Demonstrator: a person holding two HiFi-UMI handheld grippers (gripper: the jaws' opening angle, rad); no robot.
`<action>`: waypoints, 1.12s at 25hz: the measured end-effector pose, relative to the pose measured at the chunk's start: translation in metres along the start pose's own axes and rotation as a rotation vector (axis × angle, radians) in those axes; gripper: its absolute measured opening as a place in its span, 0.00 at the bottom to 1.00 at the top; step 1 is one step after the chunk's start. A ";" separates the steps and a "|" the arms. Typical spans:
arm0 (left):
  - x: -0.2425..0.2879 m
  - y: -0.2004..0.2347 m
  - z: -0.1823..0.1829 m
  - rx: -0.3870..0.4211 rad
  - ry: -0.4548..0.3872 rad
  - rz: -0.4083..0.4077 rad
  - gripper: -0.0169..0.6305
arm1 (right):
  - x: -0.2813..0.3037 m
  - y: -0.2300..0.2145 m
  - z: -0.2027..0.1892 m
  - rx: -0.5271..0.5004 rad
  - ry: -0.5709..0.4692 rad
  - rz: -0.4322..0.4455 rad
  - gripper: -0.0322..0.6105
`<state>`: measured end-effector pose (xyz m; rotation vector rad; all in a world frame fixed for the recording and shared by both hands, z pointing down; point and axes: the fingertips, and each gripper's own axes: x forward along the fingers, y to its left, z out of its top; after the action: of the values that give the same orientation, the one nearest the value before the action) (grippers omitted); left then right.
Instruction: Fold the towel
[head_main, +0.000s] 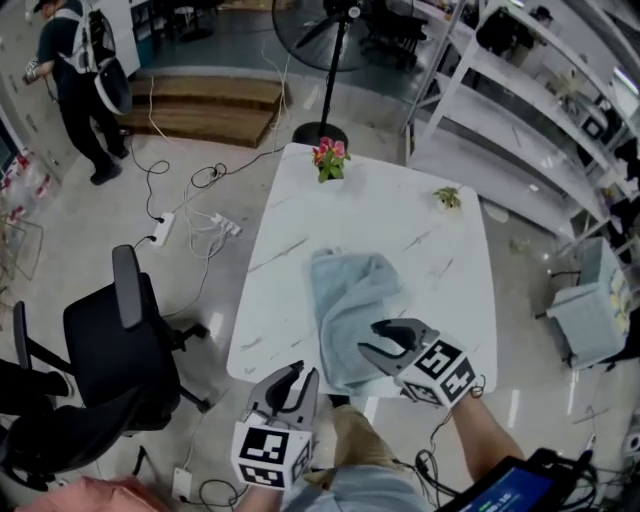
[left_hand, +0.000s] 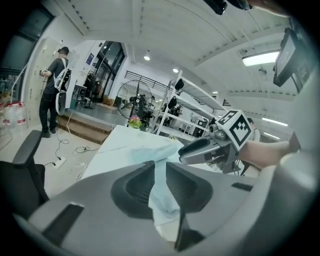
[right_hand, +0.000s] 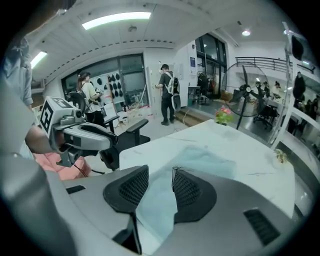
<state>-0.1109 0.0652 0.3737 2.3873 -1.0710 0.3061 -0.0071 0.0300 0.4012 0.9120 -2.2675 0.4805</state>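
The towel (head_main: 350, 300) lay bunched on the near half of the table (head_main: 400, 220), its lower end reaching the near edge. And there was the left gripper (head_main: 303, 372), just off that edge, clamped on a pinch of the cloth, likely anchoring a corner so a fold could be drawn. The right gripper (head_main: 370, 338) hovered above the near edge, jaws apart, nothing pressed between them, probably ready to take a new hold.

Glossy pale floor (head_main: 90, 240), cables (head_main: 200, 215); black office chair (head_main: 110, 345) left of white table (head_main: 300, 240); fan (head_main: 335, 35), white shelving (head_main: 520, 100) behind.
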 end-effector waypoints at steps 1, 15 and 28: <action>0.010 -0.010 0.005 0.012 0.001 -0.024 0.14 | -0.009 -0.018 -0.007 0.018 0.005 -0.029 0.30; 0.129 -0.055 -0.060 -0.034 0.237 -0.159 0.14 | 0.048 -0.151 -0.026 0.094 0.097 0.023 0.16; 0.133 -0.042 -0.085 -0.197 0.291 -0.146 0.14 | 0.182 -0.118 0.033 -0.223 0.214 0.286 0.17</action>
<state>0.0092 0.0494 0.4837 2.1504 -0.7531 0.4575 -0.0380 -0.1567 0.5118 0.4065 -2.2069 0.4153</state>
